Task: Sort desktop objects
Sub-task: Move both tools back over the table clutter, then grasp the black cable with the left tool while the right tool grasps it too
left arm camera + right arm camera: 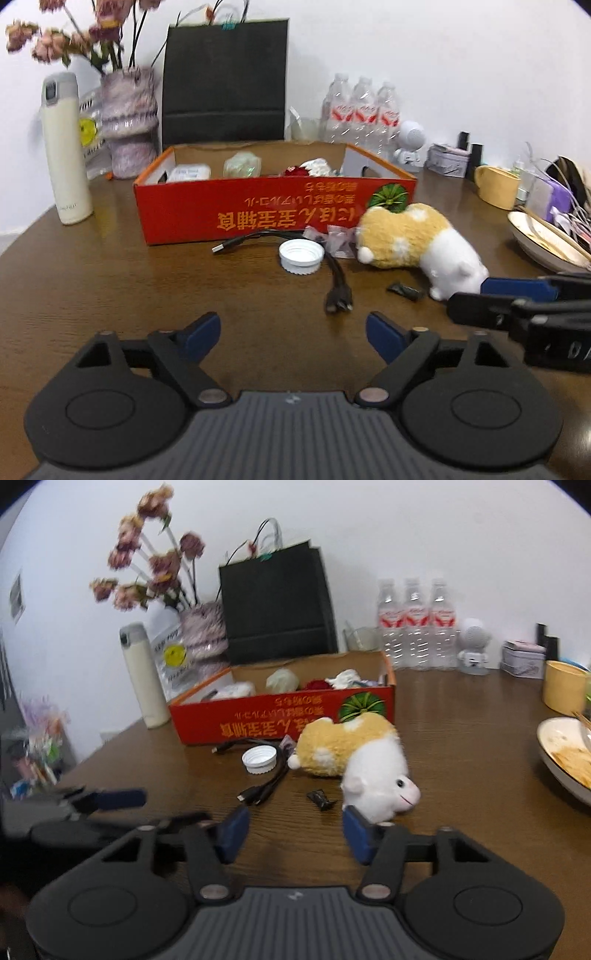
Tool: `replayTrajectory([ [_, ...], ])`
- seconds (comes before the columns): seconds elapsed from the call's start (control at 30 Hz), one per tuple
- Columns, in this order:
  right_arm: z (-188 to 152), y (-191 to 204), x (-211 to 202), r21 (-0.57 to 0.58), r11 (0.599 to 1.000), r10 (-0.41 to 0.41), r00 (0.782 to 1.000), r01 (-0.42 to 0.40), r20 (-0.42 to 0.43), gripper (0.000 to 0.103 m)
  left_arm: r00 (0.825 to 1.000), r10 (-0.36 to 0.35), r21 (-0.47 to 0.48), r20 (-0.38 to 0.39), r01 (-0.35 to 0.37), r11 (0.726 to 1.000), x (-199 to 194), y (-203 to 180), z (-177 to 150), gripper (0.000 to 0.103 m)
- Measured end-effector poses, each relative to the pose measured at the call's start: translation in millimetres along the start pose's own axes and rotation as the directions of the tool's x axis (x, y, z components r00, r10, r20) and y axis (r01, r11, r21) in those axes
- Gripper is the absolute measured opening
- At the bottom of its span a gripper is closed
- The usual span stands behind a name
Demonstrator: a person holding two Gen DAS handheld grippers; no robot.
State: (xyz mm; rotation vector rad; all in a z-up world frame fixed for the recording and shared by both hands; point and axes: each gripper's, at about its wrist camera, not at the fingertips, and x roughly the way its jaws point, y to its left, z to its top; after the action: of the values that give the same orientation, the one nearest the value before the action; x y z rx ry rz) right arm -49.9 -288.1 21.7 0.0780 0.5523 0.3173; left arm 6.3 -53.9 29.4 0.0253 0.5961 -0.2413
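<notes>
A red cardboard box [229, 218] [258, 723] stands mid-table with several small items inside. In front of it lie a yellow-and-white plush toy [417, 243] [354, 757], a white bottle cap [301, 256] [259, 759], a black USB cable [334, 280] [266, 786], a small clear packet [338, 240] and a small black scrap [404, 290] [321, 799]. My left gripper [293, 332] is open and empty, short of the cable. My right gripper [291, 830] is open and empty, its right finger close to the plush's head; it also shows in the left wrist view [480, 291].
A white thermos [66, 151], a flower vase [129, 122], a black paper bag [225, 81], water bottles [360, 110], a small white robot figure [410, 146], a yellow mug [496, 186] and a plate [565, 753] ring the brown table [110, 288].
</notes>
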Motion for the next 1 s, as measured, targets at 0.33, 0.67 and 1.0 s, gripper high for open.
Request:
replayTrajectory([
  [0.33,21.4,-2.8,74.4,-0.067,0.996,-0.073,0.991,0.066,-0.109,0.027,0.997,-0.067,-0.043,-0.023,0.066,0.997,37.8,4.7,25.0,0.081],
  [0.67,10.2,-11.8,64.5,-0.093,0.995,-0.057,0.99,0.046,-0.128,0.01,0.992,-0.091,-0.013,-0.082,0.09,0.996,58.7,-14.8,23.7,0.028],
  [1.0,6.1,-7.7,23.3,-0.042,0.999,-0.019,0.997,0.016,-0.069,0.01,0.984,-0.174,0.081,-0.028,0.176,0.981,6.8,-30.1,34.9,0.009],
])
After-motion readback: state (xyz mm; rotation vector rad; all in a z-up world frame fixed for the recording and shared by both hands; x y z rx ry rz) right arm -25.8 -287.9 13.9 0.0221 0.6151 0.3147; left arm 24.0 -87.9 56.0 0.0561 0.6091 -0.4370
